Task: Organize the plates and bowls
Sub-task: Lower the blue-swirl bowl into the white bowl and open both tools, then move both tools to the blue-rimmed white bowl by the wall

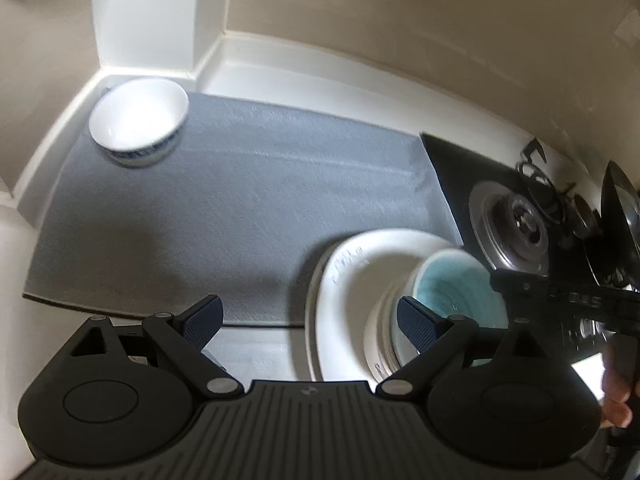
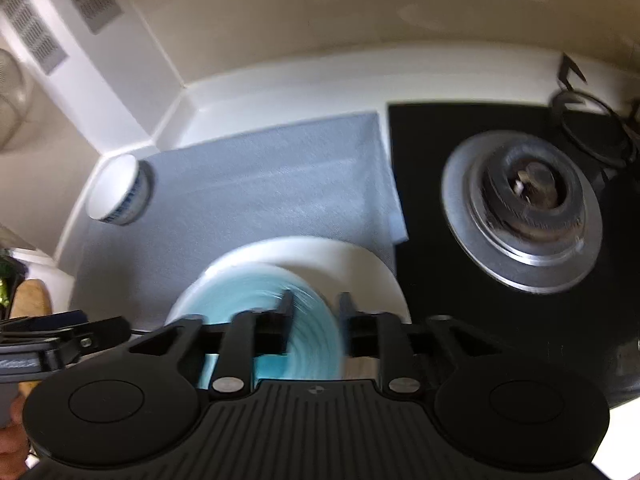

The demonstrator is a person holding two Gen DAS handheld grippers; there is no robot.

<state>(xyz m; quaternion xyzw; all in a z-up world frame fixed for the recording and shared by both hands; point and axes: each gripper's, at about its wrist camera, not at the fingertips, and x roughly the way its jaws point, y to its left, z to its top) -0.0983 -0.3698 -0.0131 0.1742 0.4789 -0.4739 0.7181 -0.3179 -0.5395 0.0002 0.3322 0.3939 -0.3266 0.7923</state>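
A teal-glazed bowl (image 1: 452,292) (image 2: 240,292) with a white ribbed outside sits in a wide white plate (image 1: 344,280) (image 2: 360,264) at the near right corner of a grey mat (image 1: 240,208) (image 2: 280,184). My left gripper (image 1: 310,320) is open wide just left of the bowl, and its right finger overlaps the bowl's wall. My right gripper (image 2: 316,308) straddles the bowl's right rim with its jaws narrowly apart, and a gap shows beside the rim. A white bowl with a blue pattern (image 1: 138,120) (image 2: 116,192) stands alone at the mat's far left corner.
A black hob with a steel gas burner (image 1: 516,228) (image 2: 524,208) borders the mat on the right. A dark pan or lid (image 1: 620,216) stands at its far right. Beige walls and a white pillar close the back. A hand (image 1: 618,396) holds the right gripper.
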